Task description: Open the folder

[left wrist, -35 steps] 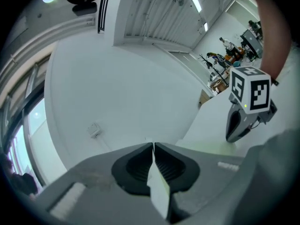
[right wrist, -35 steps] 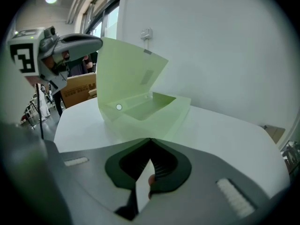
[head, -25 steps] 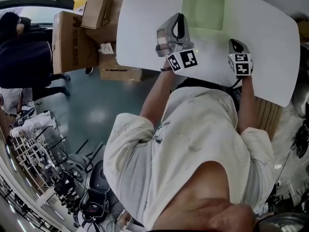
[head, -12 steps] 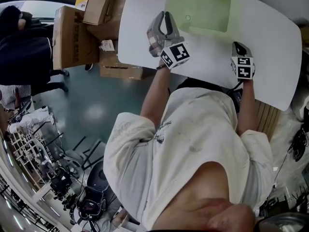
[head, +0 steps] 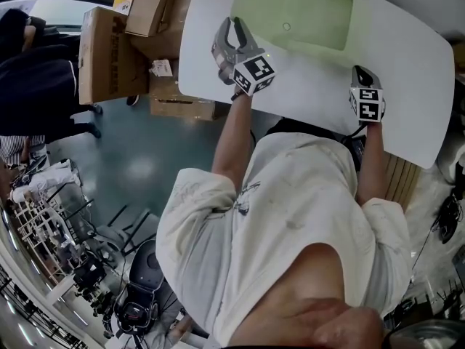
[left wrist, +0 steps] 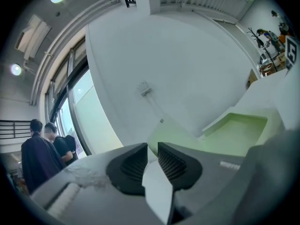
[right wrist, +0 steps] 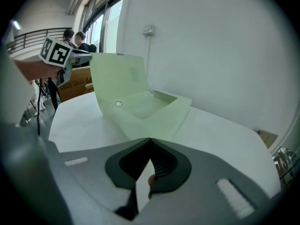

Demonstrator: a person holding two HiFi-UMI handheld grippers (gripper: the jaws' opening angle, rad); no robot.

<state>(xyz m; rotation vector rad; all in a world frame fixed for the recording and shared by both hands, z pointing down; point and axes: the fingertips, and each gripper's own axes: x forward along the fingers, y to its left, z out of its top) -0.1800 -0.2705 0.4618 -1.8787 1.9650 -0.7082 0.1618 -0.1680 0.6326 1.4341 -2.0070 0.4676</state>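
Letting go cleanly matters most now. The left gripper [left wrist: 153, 148] has just been opening its jaws, which stand a narrow gap apart with nothing visible between the pads. The pale green plastic folder [right wrist: 140, 107] lies on the white surface [right wrist: 225, 125] ahead of the right gripper [right wrist: 150, 140], whose jaws are pressed together and empty. The folder's cover flap [right wrist: 117, 76] stands upright just beside the left jaws. Best, I judge, to spread those jaws fully before drawing clear, so that no pad drags the flap; left upright, it may fall shut.
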